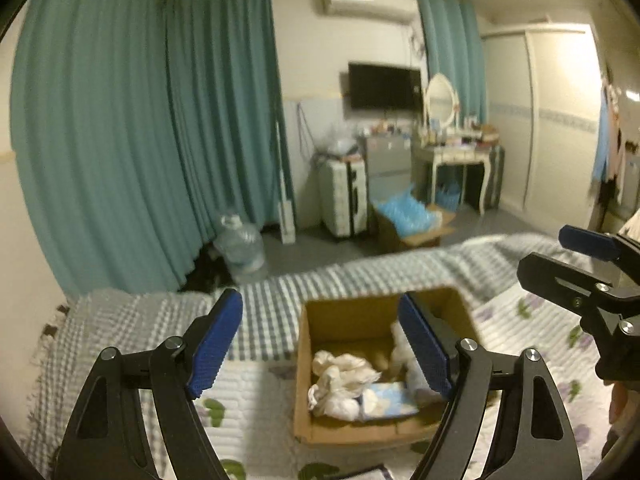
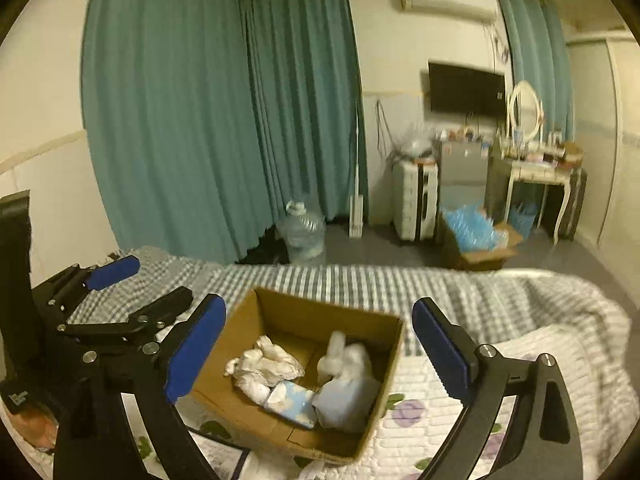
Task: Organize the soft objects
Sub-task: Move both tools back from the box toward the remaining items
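Note:
An open cardboard box (image 1: pixel 320 320) (image 2: pixel 280 312) sits on the bed. Inside lie a crumpled white cloth (image 1: pixel 340 376) (image 2: pixel 264 364), a light blue patterned soft item (image 1: pixel 386 398) (image 2: pixel 290 400) and a pale blue plush toy (image 2: pixel 348 384), partly hidden in the left wrist view behind a finger. My left gripper (image 1: pixel 320 344) is open and empty above the box; it also shows in the right wrist view (image 2: pixel 140 280). My right gripper (image 2: pixel 318 348) is open and empty above the box; it also shows in the left wrist view (image 1: pixel 560 256).
The bed has a white floral quilt (image 1: pixel 520 320) and a grey checked blanket (image 2: pixel 460 292). Beyond it are teal curtains (image 1: pixel 120 140), a water jug (image 1: pixel 242 248), a suitcase (image 1: pixel 346 196), a box of blue items (image 1: pixel 412 216) and a dressing table (image 1: pixel 460 152).

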{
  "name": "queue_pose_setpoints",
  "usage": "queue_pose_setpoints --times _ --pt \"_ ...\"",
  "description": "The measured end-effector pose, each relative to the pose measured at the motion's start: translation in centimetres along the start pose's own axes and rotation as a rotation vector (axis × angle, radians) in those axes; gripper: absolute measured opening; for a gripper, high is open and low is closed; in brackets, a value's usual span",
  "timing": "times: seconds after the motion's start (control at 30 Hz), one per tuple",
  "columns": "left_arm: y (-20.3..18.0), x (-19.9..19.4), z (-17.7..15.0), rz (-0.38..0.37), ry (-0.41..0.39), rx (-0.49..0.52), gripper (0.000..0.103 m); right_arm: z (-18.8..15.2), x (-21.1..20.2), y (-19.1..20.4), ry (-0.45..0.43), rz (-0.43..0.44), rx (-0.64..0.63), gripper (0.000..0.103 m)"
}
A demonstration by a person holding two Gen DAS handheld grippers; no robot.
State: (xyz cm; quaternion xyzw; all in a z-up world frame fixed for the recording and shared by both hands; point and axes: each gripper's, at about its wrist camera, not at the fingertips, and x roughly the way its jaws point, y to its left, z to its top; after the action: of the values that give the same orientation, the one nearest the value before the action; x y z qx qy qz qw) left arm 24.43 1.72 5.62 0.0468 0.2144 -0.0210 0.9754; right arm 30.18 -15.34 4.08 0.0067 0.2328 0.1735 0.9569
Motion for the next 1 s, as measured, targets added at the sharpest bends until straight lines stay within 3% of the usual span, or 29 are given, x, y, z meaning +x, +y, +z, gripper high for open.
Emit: queue_pose_setpoints --times 0.07,0.3,0.53,0.8,1.0 --pt "-0.1 -3.1 0.8 0.000 -0.043 0.001 0.093 1.2 -2.9 0.7 -0.032 -0.008 -0.012 0.099" --pt "-0.9 -11.5 0.8 0.013 -0.148 0.033 0.094 2.5 -12.8 2.9 -0.137 -0.031 -0.052 0.102" --pt "-0.8 -13.6 -2.0 0.012 -0.086 0.014 0.094 0.1 -18.2 4.1 -0.134 -0.029 -0.104 0.102" --pt "-0.5 -10.0 -9.0 0.033 0.072 -0.067 0.094 -5.2 -15.8 3.3 -0.031 -0.021 -0.088 0.102" --pt "-0.4 -5.2 -15.2 0.048 0.217 -0.122 0.094 -11.5 -8.5 1.3 0.142 0.006 -0.063 0.102"
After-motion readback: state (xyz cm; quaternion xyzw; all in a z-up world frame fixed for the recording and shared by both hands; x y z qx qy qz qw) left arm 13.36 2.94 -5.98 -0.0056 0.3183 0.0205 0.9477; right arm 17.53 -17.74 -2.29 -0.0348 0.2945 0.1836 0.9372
